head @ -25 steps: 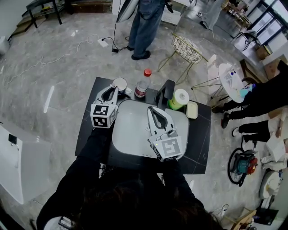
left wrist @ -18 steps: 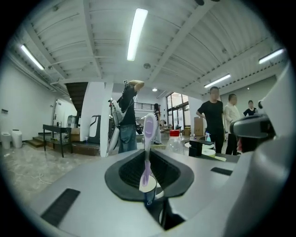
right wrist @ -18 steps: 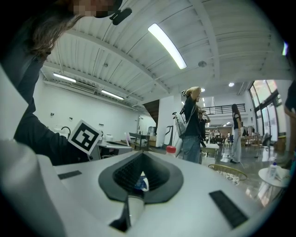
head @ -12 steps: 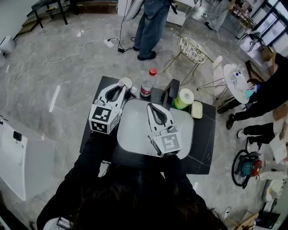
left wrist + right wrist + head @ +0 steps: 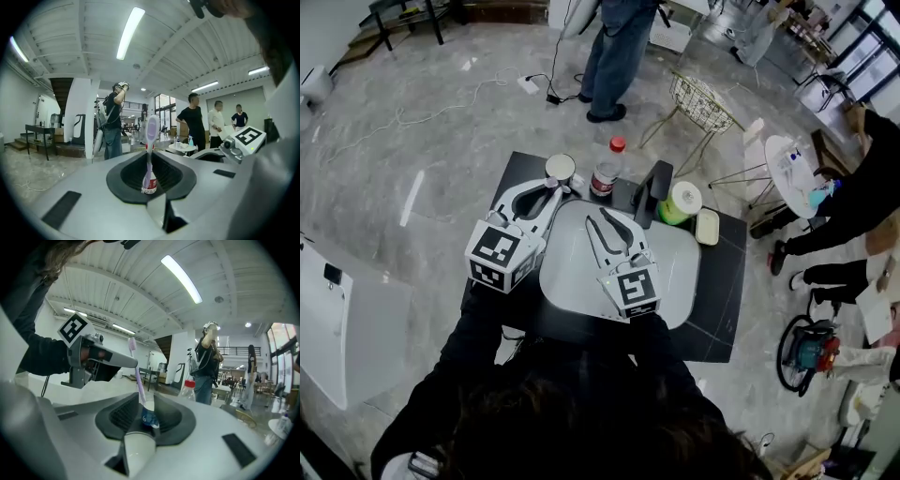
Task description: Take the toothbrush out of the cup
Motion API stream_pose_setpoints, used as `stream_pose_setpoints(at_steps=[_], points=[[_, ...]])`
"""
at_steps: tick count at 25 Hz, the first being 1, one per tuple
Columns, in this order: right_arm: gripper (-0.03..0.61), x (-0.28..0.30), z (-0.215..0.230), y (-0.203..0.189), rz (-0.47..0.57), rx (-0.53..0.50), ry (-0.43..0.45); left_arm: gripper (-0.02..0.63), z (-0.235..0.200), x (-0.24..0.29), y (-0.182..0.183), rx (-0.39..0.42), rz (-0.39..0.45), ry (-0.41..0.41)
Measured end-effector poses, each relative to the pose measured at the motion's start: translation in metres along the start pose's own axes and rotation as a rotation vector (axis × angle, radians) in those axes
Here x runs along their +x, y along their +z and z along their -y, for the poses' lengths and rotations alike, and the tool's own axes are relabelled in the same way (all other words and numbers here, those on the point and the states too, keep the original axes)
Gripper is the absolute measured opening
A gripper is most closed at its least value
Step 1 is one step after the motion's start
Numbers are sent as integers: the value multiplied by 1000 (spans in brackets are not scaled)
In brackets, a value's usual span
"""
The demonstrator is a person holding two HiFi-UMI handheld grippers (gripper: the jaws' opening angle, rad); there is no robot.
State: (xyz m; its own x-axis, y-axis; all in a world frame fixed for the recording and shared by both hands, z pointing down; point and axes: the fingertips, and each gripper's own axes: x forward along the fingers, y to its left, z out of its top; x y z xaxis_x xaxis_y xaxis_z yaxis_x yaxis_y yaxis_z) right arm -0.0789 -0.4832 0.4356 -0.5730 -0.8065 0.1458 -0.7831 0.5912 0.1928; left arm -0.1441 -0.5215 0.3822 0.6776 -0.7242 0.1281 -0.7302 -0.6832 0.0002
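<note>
My left gripper (image 5: 553, 191) is shut on a purple-and-white toothbrush (image 5: 151, 140), which stands upright between its jaws. In the right gripper view the left gripper (image 5: 135, 364) holds the toothbrush (image 5: 137, 378) over a white cup with blue print (image 5: 149, 417); the handle's lower end reaches the rim, and I cannot tell whether it is inside. The cup (image 5: 560, 168) stands at the table's far edge. My right gripper (image 5: 607, 225) hovers over the white tray (image 5: 572, 277); its jaws have just been opening and nothing is between them.
A red-capped bottle (image 5: 602, 174), a black stand (image 5: 647, 193), a green roll (image 5: 679, 202) and a small white dish (image 5: 709, 228) line the far edge of the black table (image 5: 487, 246). A person (image 5: 614, 47) stands beyond it beside a wire chair (image 5: 694, 99).
My left gripper has risen from the cup towards the camera with the toothbrush. The right gripper's jaws have gone from shut to open, and it has shifted slightly left.
</note>
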Motion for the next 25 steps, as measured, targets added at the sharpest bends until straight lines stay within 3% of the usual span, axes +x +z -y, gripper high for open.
stream_pose_setpoints(at_steps=[6, 17, 23, 25], points=[[114, 7, -4, -13, -35, 6, 18, 38, 12, -5, 4, -75, -15, -79], [114, 12, -16, -28, -77, -14, 37, 38, 63, -12, 19, -110, -62, -269], [109, 5, -17, -30, -86, -33, 25, 38, 75, -12, 18, -132, -67, -296], [68, 3, -16, -29, -90, -46, 15, 38, 79, -13, 19, -131, -67, -304]])
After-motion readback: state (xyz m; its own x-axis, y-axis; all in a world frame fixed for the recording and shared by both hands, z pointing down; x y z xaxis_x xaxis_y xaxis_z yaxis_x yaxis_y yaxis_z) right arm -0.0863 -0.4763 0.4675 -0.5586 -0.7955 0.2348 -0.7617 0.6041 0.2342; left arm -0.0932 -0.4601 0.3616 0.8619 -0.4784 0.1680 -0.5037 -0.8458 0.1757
